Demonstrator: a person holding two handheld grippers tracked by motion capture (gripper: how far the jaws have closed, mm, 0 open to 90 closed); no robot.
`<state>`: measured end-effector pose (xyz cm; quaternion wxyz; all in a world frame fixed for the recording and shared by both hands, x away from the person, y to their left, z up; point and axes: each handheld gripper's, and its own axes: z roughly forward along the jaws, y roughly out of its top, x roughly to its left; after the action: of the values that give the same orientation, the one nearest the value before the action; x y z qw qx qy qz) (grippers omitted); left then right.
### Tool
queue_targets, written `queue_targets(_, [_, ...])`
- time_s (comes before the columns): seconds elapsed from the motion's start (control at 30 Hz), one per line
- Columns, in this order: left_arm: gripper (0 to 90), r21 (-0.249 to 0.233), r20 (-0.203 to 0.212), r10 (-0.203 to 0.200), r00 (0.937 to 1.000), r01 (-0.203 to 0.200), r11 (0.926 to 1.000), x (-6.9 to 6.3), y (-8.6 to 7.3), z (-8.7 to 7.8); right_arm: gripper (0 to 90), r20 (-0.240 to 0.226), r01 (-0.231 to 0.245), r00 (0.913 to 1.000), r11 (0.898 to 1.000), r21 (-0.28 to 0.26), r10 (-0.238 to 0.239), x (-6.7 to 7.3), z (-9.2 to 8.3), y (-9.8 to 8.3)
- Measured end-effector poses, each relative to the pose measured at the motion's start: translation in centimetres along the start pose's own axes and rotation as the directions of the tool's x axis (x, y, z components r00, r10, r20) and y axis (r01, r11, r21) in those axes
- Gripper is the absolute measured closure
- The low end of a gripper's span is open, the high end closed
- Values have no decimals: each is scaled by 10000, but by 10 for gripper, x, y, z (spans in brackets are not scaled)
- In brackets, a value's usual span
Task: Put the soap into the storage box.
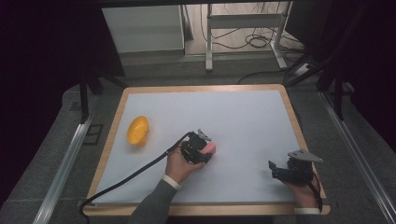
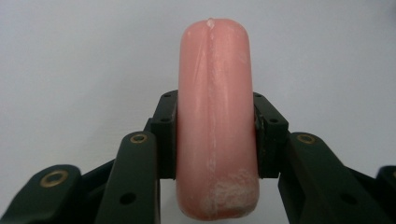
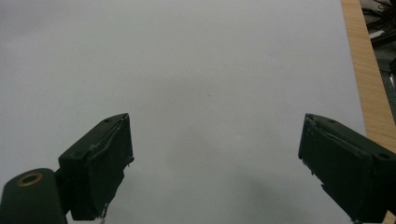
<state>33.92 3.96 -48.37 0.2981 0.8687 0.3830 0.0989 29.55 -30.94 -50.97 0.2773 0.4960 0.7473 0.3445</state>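
A pink sausage-shaped object (image 2: 215,126) stands lengthwise between my left gripper's jaws, whose pads press on both its sides. In the high view that left gripper (image 1: 205,151) lies near the middle of the white mat, with the pink object (image 1: 210,149) at its tip. My right gripper (image 1: 275,170) rests near the mat's front right corner. Its jaws (image 3: 215,163) stand wide apart over bare white mat with nothing between them.
A yellow bowl-like object (image 1: 137,130) lies on its side at the mat's left. The white mat (image 1: 243,116) covers a wooden board (image 1: 292,109) whose edge shows at the right of the right gripper view. A black cable (image 1: 130,177) trails from the left gripper toward the front left.
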Motion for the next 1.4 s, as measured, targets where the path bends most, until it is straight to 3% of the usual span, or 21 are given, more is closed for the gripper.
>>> queue_targets(0.67, [604, -286, -298, -399, 9988, 390, 9988, 24, -9, -21, 95, 6, 10, 10000, 10000, 85, -10, 1, 1, -1])
queue_targets(1.4, [604, -599, -827, -1013, 9914, 965, 9935, 55, -26, -49, 95, 33, 81, 10000, 9999, 80, -81, 1, 1, 0])
